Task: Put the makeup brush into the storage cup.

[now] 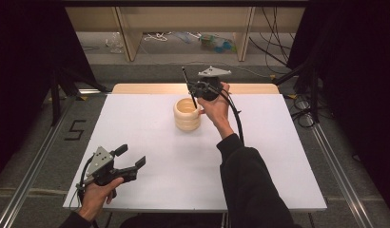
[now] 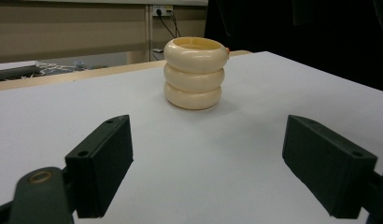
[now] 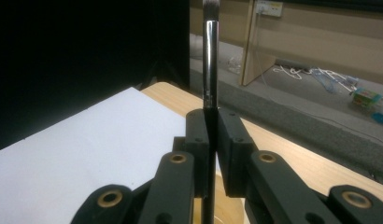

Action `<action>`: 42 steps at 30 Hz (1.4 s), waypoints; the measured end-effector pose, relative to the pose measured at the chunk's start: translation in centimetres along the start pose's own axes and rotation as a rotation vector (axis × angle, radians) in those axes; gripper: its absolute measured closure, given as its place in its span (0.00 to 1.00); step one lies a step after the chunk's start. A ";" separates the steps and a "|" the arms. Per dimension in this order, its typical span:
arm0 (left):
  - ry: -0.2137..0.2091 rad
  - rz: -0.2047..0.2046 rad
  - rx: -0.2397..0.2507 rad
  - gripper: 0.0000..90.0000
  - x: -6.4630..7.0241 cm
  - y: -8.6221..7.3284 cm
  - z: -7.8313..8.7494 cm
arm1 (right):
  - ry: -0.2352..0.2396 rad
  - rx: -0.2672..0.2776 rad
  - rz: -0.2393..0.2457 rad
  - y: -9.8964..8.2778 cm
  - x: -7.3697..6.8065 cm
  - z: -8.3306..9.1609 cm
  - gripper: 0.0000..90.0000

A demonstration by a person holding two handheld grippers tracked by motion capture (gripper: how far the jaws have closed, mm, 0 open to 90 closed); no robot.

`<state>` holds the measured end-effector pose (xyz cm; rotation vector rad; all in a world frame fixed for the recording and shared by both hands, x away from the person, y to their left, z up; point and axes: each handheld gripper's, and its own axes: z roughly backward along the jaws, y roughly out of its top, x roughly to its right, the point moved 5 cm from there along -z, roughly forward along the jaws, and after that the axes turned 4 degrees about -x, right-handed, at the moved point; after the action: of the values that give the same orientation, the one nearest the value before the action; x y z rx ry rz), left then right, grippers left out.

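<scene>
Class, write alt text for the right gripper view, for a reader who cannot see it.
The right gripper is clamped on a thin black brush that stands upright between its jaws. Below lies the white table, with a cream holder's rim just beneath the gripper.

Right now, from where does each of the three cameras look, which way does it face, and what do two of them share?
High view: above the near side, facing forward and down on the table; both forearms, left gripper, right gripper.
Left gripper view: low over the table, facing the cream holder; its open jaws.
Right gripper view: above the holder, facing beyond the table's far edge; jaws shut on a brush.
High and left views share the holder.
</scene>
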<state>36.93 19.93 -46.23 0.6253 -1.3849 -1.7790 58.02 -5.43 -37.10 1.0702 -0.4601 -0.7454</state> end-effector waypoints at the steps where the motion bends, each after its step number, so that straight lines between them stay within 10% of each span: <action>1: 0.000 0.000 0.001 0.18 0.0 0.0 0.0 | -0.007 0.000 0.005 0.0 0.0 -0.1 0.93; 42: -0.001 0.000 -0.004 0.18 -0.1 0.0 0.1 | -0.028 -0.027 0.008 -0.2 -0.5 -3.0 0.93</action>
<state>36.91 20.01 -46.26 0.6216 -1.3817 -1.7819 59.65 -3.29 -38.55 1.0328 -0.4767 -0.7586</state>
